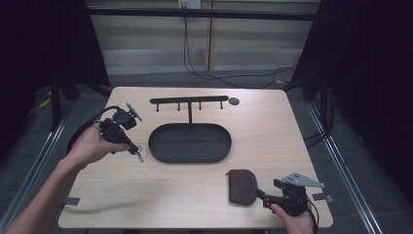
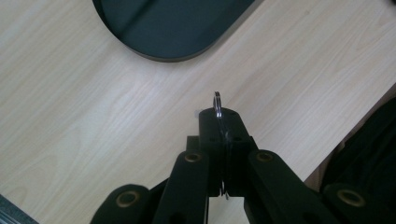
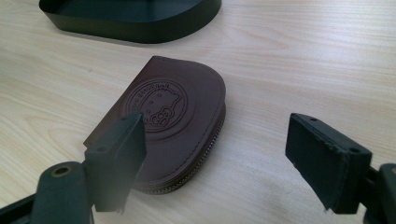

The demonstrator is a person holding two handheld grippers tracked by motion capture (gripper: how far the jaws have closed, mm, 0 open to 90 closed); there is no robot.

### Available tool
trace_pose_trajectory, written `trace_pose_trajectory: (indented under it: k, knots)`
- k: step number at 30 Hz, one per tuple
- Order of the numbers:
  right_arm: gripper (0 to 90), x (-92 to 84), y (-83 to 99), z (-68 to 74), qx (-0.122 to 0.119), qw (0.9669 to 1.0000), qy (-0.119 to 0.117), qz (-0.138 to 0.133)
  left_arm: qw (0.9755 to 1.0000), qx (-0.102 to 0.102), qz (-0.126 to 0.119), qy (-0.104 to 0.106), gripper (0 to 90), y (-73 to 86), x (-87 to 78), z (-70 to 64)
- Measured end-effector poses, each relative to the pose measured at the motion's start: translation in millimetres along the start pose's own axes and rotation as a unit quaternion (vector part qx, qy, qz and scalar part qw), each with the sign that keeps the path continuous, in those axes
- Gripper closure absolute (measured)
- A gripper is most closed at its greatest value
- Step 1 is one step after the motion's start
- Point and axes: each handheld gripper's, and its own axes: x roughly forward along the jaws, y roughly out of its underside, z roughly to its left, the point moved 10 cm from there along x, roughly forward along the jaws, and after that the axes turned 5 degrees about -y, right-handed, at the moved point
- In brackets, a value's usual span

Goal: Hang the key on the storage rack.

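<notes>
My left gripper (image 1: pixel 131 147) hovers over the table's left side, just left of the black oval tray (image 1: pixel 158 151). It is shut on a thin metal key ring (image 2: pixel 217 103) that sticks out past its tips, with a small piece dangling (image 1: pixel 140 156). A brown leather coin pouch (image 3: pixel 173 116) with an embossed round emblem lies flat near the front edge. My right gripper (image 3: pixel 219 154) is open just in front of it, its left jaw overlapping the pouch's near corner and its right jaw over bare wood. From above, the right gripper (image 1: pixel 261 195) sits just right of the pouch (image 1: pixel 242 186).
A black rack with several small hooks (image 1: pixel 189 100) rises on a post from the tray's far side. A small dark round disc (image 1: pixel 234 101) lies beyond its right end. Bare wood surrounds the tray. The table's front edge is close to both hands.
</notes>
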Motion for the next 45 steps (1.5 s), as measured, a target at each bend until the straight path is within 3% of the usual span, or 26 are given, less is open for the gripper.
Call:
trace_pose_trajectory:
  k: [8, 29, 45]
  knots:
    - [20.1, 0.2, 0.1, 0.2, 0.0, 1.0, 0.0, 0.0, 1.0, 0.004, 0.001, 0.007, 89.2, -8.1, -4.9, -2.3]
    - [20.1, 0.1, 0.2, 0.2, 0.001, 1.0, -0.001, 0.0, 0.9996, 0.028, 0.002, -0.011, 89.1, -38.1, -32.1, -2.9]
    - [20.0, -0.3, 0.3, 0.0, 0.002, 1.0, -0.003, 0.0, 0.9995, 0.015, 0.007, -0.026, 89.2, -62.1, -43.7, 4.1]
